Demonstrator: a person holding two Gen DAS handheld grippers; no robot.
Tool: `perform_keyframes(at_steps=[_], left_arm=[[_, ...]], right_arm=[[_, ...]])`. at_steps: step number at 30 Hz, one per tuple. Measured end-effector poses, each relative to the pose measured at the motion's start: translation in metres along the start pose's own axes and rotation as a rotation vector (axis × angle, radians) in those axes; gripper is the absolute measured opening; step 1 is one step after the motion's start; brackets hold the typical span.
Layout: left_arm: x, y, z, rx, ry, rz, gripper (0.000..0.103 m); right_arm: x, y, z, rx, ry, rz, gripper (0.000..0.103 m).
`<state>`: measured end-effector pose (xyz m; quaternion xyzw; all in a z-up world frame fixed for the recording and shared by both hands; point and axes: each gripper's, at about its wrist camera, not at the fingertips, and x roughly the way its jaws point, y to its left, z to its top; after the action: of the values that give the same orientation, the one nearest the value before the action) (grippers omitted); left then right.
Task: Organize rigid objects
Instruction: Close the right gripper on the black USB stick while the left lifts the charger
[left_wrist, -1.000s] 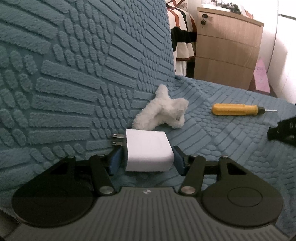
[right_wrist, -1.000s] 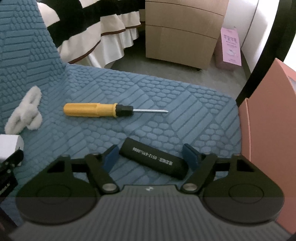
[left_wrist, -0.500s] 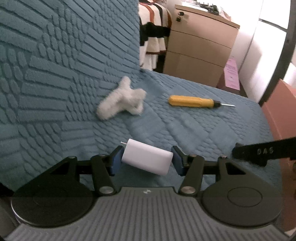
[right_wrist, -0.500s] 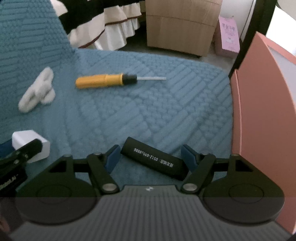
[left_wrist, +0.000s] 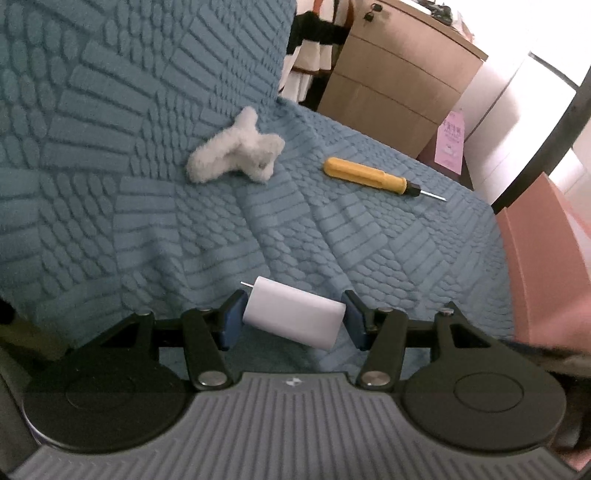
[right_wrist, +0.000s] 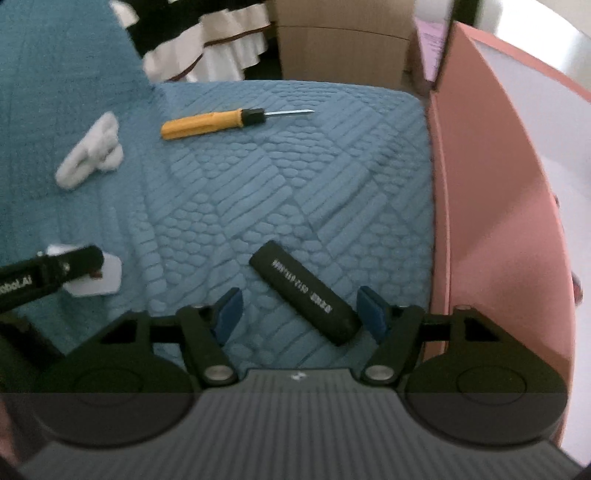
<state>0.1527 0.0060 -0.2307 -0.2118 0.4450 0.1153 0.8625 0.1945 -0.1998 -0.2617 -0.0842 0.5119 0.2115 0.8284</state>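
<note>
Nearing the pink box (right_wrist: 491, 206), both grippers carry their loads.

R gripper (right_wrist: 299, 310) at bottom centre, blue pads wide apart w/ a black bar (right_wrist: 304, 297) lying diagonally between them; bar's lower-right end is against the right pad, upper-left end sits clear of the left pad, white print along its side, too blurred to read. Under it a teal quilted cover (right_wrist: 295, 184). L gripper (right_wrist: 74, 267) enters from the left edge, clamped on a white charger block (right_wrist: 105, 277). Further back: yellow-handled screwdriver (right_wrist: 221, 122), tip pointing right; fluffy white item (right_wrist: 92, 151) to its left. Pink box wall (right_wrist: 491, 221) along the right side. Wooden cabinet (right_wrist: 343, 40) and striped ruffled fabric (right_wrist: 207, 51) behind.
</note>
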Motion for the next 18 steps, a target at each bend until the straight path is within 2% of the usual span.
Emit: perform_keyframes(at_steps=[3,7,11,12,15,17,18], left_arm=[[-0.001,0.0,-0.001,-0.03,0.026,-0.017,0.062],[-0.003,0.001,0.0,-0.047,0.057,-0.032,0.062],[-0.004,0.005,0.001,-0.061,0.074,-0.033,0.062],[-0.004,0.006,0.001,-0.065,0.077,-0.034,0.062],[-0.005,0.009,0.003,-0.075,0.087,-0.029,0.062],[-0.005,0.01,0.004,-0.08,0.092,-0.021,0.062],[-0.005,0.01,0.004,-0.08,0.092,-0.019,0.062]], right_arm=[[-0.002,0.0,-0.007,0.071,-0.005,-0.002,0.076],[0.001,0.002,-0.01,0.179,-0.027,-0.014,0.086],[0.005,0.008,-0.005,0.167,-0.052,-0.034,0.086],[0.006,0.01,-0.003,0.135,-0.057,-0.044,0.085],[0.008,0.016,0.001,0.045,-0.064,-0.059,0.069],[0.01,0.017,0.002,0.009,-0.052,-0.068,0.064],[0.01,0.018,0.002,-0.008,-0.052,-0.07,0.058]])
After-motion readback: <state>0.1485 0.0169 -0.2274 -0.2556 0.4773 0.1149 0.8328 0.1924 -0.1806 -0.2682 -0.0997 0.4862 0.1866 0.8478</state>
